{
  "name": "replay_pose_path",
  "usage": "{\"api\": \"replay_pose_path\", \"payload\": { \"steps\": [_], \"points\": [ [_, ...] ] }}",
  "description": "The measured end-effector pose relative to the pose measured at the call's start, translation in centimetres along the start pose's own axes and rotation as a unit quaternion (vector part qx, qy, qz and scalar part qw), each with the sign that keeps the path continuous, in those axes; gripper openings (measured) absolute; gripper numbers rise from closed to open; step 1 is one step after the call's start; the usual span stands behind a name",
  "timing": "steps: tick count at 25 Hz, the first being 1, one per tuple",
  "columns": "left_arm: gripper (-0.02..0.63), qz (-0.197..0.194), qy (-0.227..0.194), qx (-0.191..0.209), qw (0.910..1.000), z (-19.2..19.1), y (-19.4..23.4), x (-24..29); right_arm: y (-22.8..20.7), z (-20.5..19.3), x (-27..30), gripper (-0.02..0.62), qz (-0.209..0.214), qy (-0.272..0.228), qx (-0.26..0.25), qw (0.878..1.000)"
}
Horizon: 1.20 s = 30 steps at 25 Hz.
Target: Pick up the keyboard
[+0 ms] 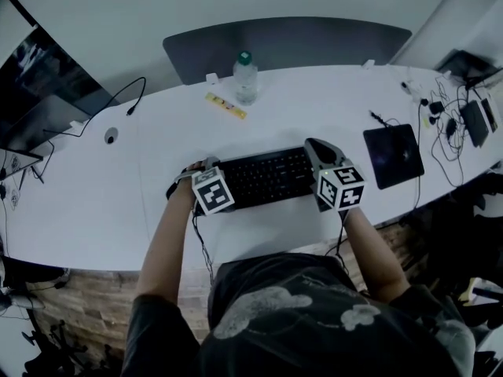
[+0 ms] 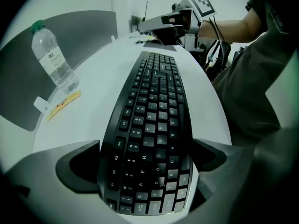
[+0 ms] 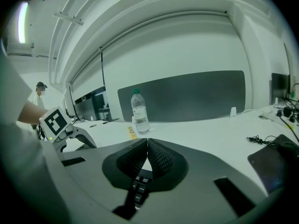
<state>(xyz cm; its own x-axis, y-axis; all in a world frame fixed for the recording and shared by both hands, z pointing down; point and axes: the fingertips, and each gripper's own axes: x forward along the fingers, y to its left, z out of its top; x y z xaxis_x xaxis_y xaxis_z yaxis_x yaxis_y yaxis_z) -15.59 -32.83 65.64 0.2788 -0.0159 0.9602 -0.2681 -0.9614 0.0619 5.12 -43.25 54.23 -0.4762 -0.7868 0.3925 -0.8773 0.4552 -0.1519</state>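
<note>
The keyboard (image 1: 263, 177) lies flat on the white worktop (image 1: 94, 203), near the front edge and roughly midway along it, with its long side running along that edge. A bottle (image 1: 245, 77) stands well behind it, toward the back edge.

The step in hand looks like getting a grip on the keyboard; it has not been lifted yet. The left gripper (image 1: 196, 175) points steeply down over the keyboard's left end. Its fingers (image 2: 79, 164) stand wide apart, one just beyond the back edge of the keyboard and one just beyond the front edge, so the end of the keyboard sits between them. The pads do not appear to press on it.

The right gripper (image 1: 318, 146) hangs at the keyboard's right end, tilted only slightly down. Its fingers (image 3: 161, 160) are pressed together with nothing between them, and a few keys show just below their tips.

As I judge it, the next move calls for the left fingers to close squarely on the keyboard's two long edges. A long board held at one end would tip, so the right gripper will likely have to open and take hold of the right end, or steady it, before both rise together and keep it level.
</note>
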Motion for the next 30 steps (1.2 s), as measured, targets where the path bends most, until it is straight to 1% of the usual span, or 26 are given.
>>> {"api": "replay_pose_path", "payload": {
  "steps": [6,9,11,12,13,15,16,19,21,22,23,24,25,27,28,30],
  "points": [
    [0.589,0.002,-0.018,0.032,0.9993,1.7,1.2,0.2,-0.2,0.1,0.7,0.002,-0.004,0.005,-0.002,1.000],
    [0.589,-0.023,-0.001,0.032,0.9992,1.7,0.9,0.6,-0.1,0.0,1.2,0.003,-0.002,0.009,-0.004,1.000],
    [0.589,-0.035,0.000,0.037,0.9987,2.3,0.7,1.2,0.1,-0.4,1.4,0.005,0.002,0.016,-0.004,1.000],
    [0.589,-0.045,0.008,0.035,0.9983,2.3,0.4,1.6,0.2,-0.7,1.5,0.006,0.004,0.021,-0.005,1.000],
    [0.591,-0.057,0.027,0.030,0.9976,2.0,0.0,2.0,0.3,-0.9,1.7,0.011,0.007,0.028,-0.006,1.000],
    [0.591,-0.072,0.072,0.018,0.9947,1.1,-0.4,2.3,0.6,-1.5,2.0,0.037,0.018,0.046,-0.012,0.999],
    [0.591,-0.072,0.085,0.016,0.9936,0.8,-0.4,2.4,0.7,-1.8,2.2,0.055,0.024,0.056,-0.016,0.998],
    [0.590,-0.057,0.092,0.019,0.9939,0.4,-0.3,1.8,1.2,-2.3,2.8,0.100,0.056,0.088,-0.024,0.994],
    [0.589,-0.050,0.101,0.016,0.9935,-0.2,-0.4,0.9,1.6,-2.5,3.5,0.178,0.104,0.123,-0.021,0.987],
    [0.589,-0.046,0.100,0.017,0.9938,-0.2,-0.4,0.7,2.0,-2.5,3.8,0.201,0.139,0.147,-0.022,0.979],
    [0.589,-0.040,0.096,0.019,0.9944,0.0,-0.3,0.6,2.5,-2.7,4.2,0.212,0.180,0.175,-0.030,0.967],
    [0.588,-0.035,0.092,0.021,0.9949,0.2,-0.2,0.6,3.1,-2.9,4.4,0.215,0.224,0.207,-0.047,0.951],
    [0.588,-0.031,0.090,0.023,0.9952,0.3,-0.1,0.6,3.6,-3.2,4.6,0.216,0.266,0.242,-0.072,0.930],
    [0.588,-0.028,0.084,0.025,0.9958,0.5,-0.1,0.6,4.5,-4.2,5.0,0.227,0.334,0.310,-0.120,0.882],
    [0.588,-0.026,0.081,0.025,0.9961,0.5,-0.2,0.6,5.0,-4.6,5.2,0.230,0.358,0.341,-0.136,0.859],
    [0.588,-0.023,0.076,0.027,0.9965,0.5,-0.3,0.6,5.7,-5.4,5.8,0.236,0.390,0.396,-0.152,0.817]
  ]
}}
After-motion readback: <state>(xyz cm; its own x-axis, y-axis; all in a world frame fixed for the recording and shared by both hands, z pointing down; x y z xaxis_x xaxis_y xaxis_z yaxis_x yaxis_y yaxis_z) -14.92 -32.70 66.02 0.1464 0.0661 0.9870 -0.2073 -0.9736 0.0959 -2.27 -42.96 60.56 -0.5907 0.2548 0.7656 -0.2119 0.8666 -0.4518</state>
